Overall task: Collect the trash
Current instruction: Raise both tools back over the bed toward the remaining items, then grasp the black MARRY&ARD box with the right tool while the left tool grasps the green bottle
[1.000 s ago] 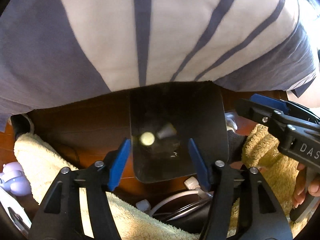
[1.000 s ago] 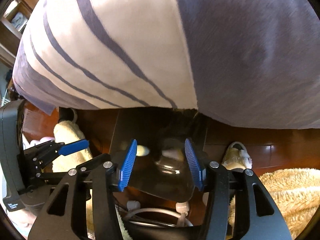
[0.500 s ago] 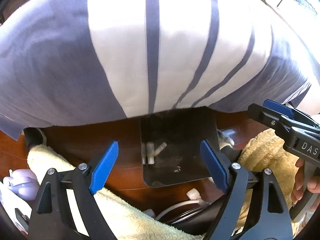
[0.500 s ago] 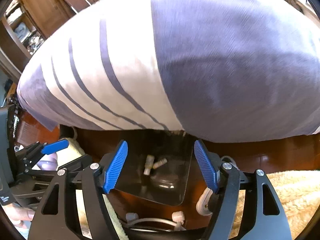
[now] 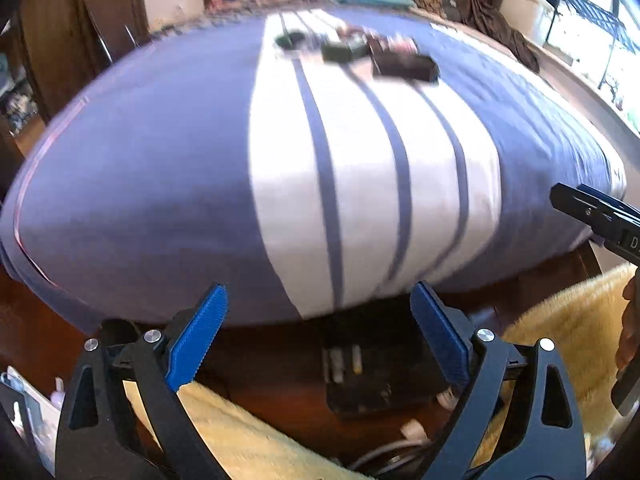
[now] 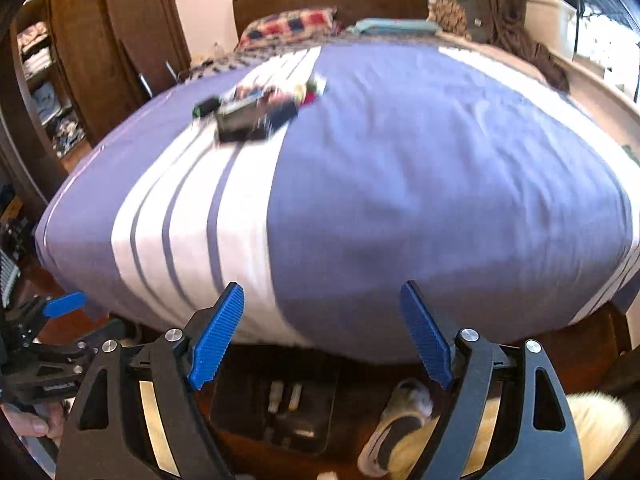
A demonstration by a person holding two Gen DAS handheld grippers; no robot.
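Both grippers are raised above the foot of a bed, looking along its purple and white striped cover. The left gripper has its blue fingers wide apart with nothing between them; the right gripper is likewise spread and holds nothing. The trash lies as a blurred heap of dark and coloured bits on the white stripes, well up the bed toward the pillows, well apart from both grippers; in the left view the same heap shows a dark box nearest the camera. On the wood floor below the bed's edge sits a black bin with a few small pale tubes inside, seen also from the right. A cream fleece blanket lies on the floor to the right, and a shoe rests beside the bin
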